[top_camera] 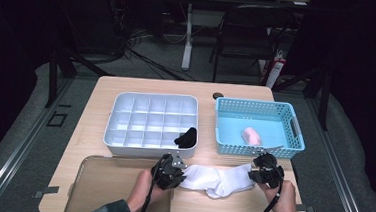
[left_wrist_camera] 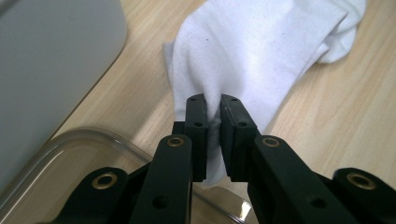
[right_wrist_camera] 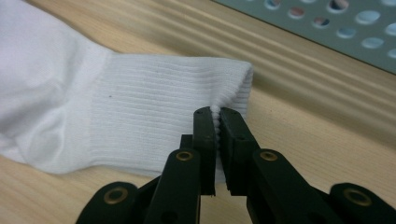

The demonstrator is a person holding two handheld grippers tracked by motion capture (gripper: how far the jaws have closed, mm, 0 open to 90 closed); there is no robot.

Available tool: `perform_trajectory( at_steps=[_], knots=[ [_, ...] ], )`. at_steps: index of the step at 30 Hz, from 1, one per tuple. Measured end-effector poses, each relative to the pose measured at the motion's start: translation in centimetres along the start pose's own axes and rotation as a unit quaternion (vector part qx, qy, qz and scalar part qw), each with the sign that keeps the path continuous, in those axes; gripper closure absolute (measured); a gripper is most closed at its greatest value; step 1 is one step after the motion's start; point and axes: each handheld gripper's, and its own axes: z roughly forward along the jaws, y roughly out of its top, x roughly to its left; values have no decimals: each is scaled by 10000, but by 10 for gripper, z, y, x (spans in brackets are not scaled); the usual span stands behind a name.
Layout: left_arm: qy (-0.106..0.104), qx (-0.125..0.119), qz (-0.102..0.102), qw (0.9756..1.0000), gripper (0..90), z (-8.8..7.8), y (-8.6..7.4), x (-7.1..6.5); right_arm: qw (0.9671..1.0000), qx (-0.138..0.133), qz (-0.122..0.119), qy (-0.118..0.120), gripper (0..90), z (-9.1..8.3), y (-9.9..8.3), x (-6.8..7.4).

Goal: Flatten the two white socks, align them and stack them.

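Observation:
A white sock (top_camera: 218,179) lies flat across the near part of the wooden table, stretched between the two grippers. My left gripper (top_camera: 175,171) pinches the sock's toe end (left_wrist_camera: 243,56), its jaws pressed together on a fold of cloth at the gripper (left_wrist_camera: 213,103). My right gripper (top_camera: 261,167) is shut on the ribbed cuff (right_wrist_camera: 168,112), a ridge of fabric squeezed between its jaws at the gripper (right_wrist_camera: 215,112). Both hands rest low on the table.
A white compartment tray (top_camera: 123,136) stands behind the left gripper with a black rolled sock (top_camera: 187,137) in one front cell. A blue basket (top_camera: 293,143) at the right holds a pink item (top_camera: 252,136). A clear lid (top_camera: 100,185) lies at the near left.

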Motion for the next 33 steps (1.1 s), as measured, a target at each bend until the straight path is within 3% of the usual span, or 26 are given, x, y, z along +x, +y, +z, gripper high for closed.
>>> perform_trajectory(
  at_steps=[2, 6, 21, 26, 30, 31, 33],
  knots=[
    [12, -72, -9, 10000, 824, -3, 1, 0, 9999, -160, 52, 37, 860, -3, 0, 2],
    [37, -165, -31, 9999, 824, -6, 2, 0, 9997, -192, -17, 116, 862, -11, 1, 3],
    [-77, -337, -169, 9993, 822, -22, 5, 7, 9983, -455, 92, 341, 862, -33, 0, 4],
    [-99, -178, -205, 9996, 800, -20, 4, 13, 9984, -427, 91, 366, 862, -34, -1, 5],
    [-159, 37, -197, 9997, 702, -14, 3, 15, 9989, -349, 70, 290, 862, -26, -1, 5],
    [-147, 41, -201, 9997, 682, -14, 3, 15, 9994, -225, 49, 267, 862, -23, -1, 4],
    [-118, 53, -196, 9997, 661, -13, 4, 15, 9994, -228, 67, 234, 861, -20, -1, 4]
  ],
)
